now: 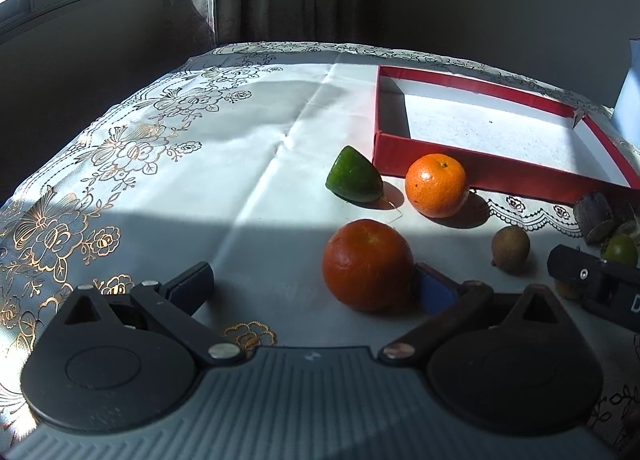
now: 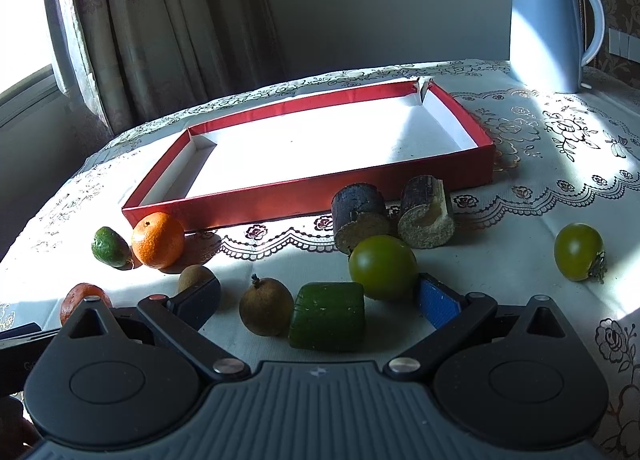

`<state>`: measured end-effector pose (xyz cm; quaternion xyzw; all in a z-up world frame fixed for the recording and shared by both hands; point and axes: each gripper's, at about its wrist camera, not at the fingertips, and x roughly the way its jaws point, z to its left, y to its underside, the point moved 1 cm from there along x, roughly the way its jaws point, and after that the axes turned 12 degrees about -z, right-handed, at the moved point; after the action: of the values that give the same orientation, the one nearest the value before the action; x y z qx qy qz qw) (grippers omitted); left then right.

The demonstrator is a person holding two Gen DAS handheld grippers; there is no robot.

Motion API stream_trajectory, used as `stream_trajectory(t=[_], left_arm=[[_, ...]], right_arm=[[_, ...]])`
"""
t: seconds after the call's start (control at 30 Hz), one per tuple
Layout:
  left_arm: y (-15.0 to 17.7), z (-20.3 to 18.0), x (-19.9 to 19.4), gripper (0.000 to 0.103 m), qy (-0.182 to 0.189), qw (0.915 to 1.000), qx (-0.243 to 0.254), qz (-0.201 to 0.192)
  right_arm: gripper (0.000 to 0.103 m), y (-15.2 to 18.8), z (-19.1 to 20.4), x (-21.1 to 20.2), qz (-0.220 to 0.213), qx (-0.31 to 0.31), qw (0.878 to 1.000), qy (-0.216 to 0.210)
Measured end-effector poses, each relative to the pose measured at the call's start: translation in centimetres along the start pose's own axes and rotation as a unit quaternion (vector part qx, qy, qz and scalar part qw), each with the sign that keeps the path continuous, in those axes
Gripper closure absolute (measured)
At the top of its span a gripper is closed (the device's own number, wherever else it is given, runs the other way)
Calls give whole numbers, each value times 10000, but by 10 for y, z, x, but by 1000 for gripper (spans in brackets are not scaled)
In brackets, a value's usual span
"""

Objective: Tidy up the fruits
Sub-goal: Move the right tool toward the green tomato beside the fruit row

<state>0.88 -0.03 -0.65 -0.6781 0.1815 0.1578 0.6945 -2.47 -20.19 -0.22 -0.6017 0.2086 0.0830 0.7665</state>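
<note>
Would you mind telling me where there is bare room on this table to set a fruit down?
The red tray is empty inside. Bare tablecloth lies left of the green wedge. It is crowded along the tray's front wall: orange, brown fruits, cane pieces and green tomatoes cluster there.

The box sits on the bench, near the back. The kettle stands behind it to the right. Two short logs lie side by side just in front of the box. Two round fruits sit at the box's front left corner. Nearer still, a cut chunk lies between a small round fruit on its left and a bigger ball behind it on the right. Another ball sits far right.
</note>
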Motion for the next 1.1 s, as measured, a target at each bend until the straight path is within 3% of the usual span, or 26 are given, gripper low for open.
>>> stream_trajectory(t=[0.2, 1.1], left_arm=[[-1, -2, -1, 0, -43, 10000, 73, -24], [-1, -2, -1, 0, -35, 10000, 22, -18]], right_arm=[[0, 1, 8, 4, 205, -516, 9984, 42], [0, 4, 7, 3, 263, -707, 9971, -24]])
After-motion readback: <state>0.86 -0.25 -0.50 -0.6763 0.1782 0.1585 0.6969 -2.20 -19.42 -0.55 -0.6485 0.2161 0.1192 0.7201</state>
